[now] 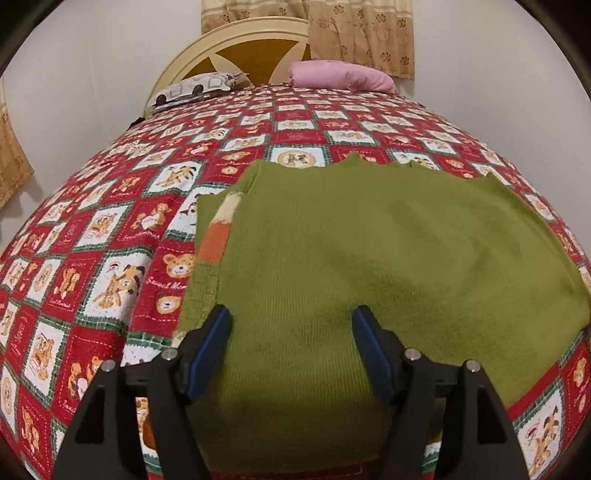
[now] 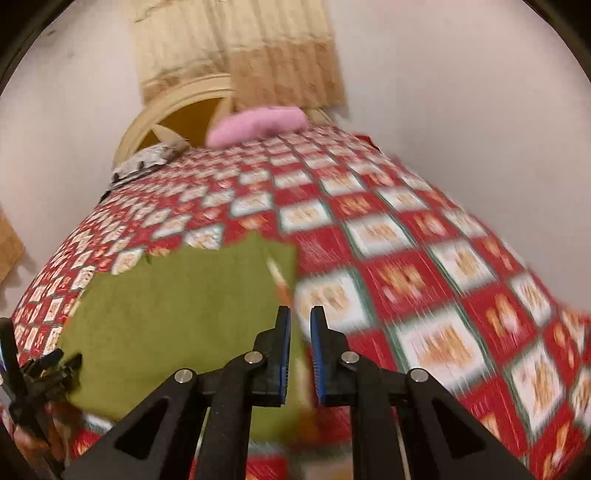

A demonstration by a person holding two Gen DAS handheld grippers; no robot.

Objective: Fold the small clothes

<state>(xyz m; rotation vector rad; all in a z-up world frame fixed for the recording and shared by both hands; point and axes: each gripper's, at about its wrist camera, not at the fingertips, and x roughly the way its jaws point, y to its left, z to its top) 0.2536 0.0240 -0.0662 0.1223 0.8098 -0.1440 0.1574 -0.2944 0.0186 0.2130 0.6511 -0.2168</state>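
1. A green knit garment (image 1: pixel 351 251) lies spread flat on a bed, over a red, white and green bedspread (image 1: pixel 110 229) printed with teddy bears.
2. Along the garment's left edge a folded part shows a cream and orange stripe (image 1: pixel 218 232).
3. The left gripper (image 1: pixel 291 350) hangs over the near part of the garment. Its jaws stand wide apart, with green knit showing between the blue pads and neither pad pressing on it.
4. The right gripper (image 2: pixel 300 350) sits at the garment's right edge, where green cloth meets bedspread. Its jaws are almost closed, leaving only a narrow slit; this view is motion-blurred, and I cannot tell whether any cloth is caught in the slit.
5. In the right wrist view, the left gripper appears as a dark frame at the near left.
6. At the far end of the bed lie a pink pillow (image 1: pixel 340 75) and a grey patterned pillow (image 1: pixel 195 88), against a cream headboard (image 1: pixel 236 40).
7. Beige flowered curtains (image 1: pixel 362 33) hang behind the headboard.
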